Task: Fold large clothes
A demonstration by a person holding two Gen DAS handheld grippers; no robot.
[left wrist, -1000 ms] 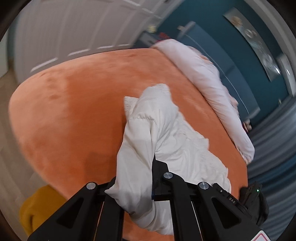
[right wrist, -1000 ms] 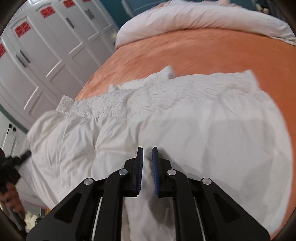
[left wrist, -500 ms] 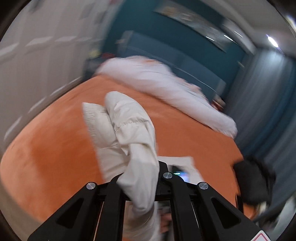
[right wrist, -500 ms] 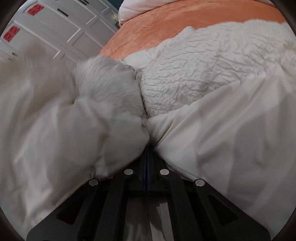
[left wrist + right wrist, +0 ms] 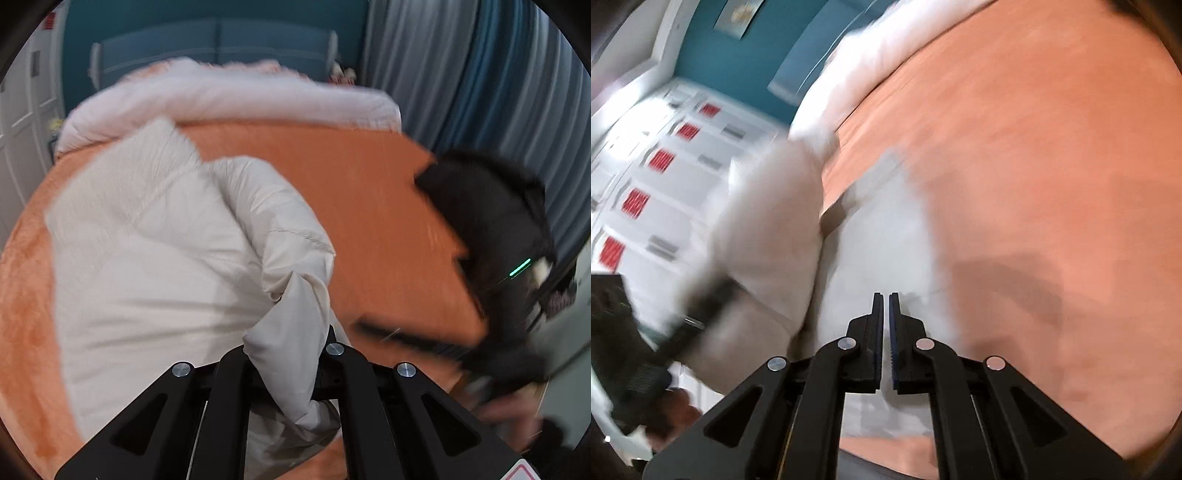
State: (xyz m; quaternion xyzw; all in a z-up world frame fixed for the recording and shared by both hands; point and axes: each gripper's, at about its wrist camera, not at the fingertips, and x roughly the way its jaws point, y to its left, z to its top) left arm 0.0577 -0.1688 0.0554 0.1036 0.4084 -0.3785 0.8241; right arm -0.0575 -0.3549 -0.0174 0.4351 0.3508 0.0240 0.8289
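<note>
A large cream-white garment lies on the orange bed cover. A bunched fold of it is lifted, and my left gripper is shut on that fold, with cloth hiding the fingertips. In the right wrist view the garment spreads below my right gripper, whose jaws are shut with only a thin slit and nothing between them. At the left of that blurred view the left gripper's black body holds the raised fold. The right gripper's black body shows blurred at the right.
A pale pink duvet lies rolled along the bed's head, before a blue headboard. Grey-blue curtains hang at the right. White wardrobe doors with red labels stand beside the bed. Bare orange cover stretches to the right of the garment.
My left gripper swung across the bed with the fold, its view turning from the wardrobe to the headboard and curtains. My right gripper, buried in cloth half a second ago, now shows bare jaws.
</note>
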